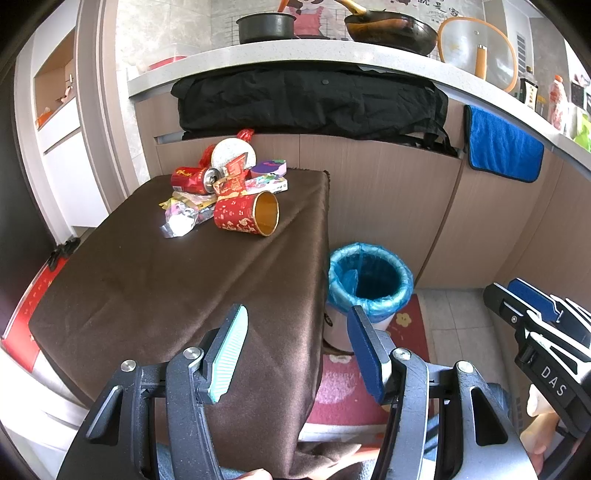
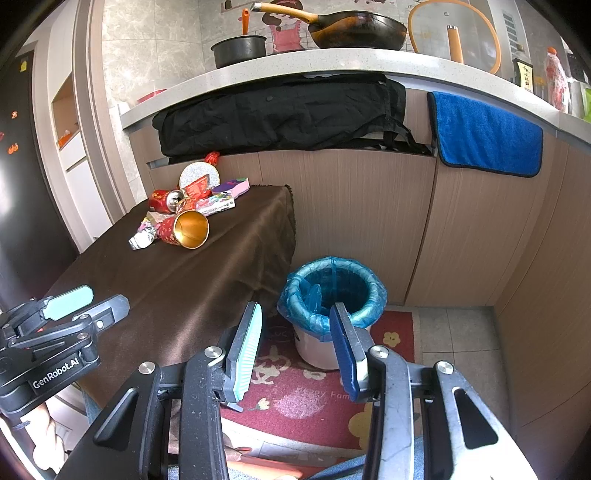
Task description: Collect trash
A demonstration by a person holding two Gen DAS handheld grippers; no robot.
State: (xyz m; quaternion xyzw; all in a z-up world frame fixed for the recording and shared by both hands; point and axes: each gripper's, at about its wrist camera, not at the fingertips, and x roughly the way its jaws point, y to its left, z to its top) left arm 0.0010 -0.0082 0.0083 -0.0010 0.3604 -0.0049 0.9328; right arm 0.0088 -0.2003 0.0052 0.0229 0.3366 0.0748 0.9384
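Observation:
A pile of trash lies at the far end of the brown-clothed table [image 1: 166, 288]: a red paper cup [image 1: 245, 213] on its side, a red can [image 1: 192, 180], silver foil [image 1: 177, 225], wrappers and small boxes [image 1: 267, 173]. The cup [image 2: 184, 230] and can [image 2: 164, 200] also show in the right wrist view. A bin with a blue liner [image 1: 369, 280] [image 2: 332, 291] stands on the floor right of the table. My left gripper [image 1: 297, 314] is open and empty over the table's near right corner. My right gripper [image 2: 297, 314] is open and empty above the floor mat, near the bin.
Kitchen cabinets [image 1: 369, 192] stand behind the table, with a black cloth [image 1: 310, 99] and a blue towel [image 1: 502, 144] hanging from the counter. Pans [image 1: 388, 27] sit on the counter. A red floor mat [image 2: 314, 391] lies under the bin.

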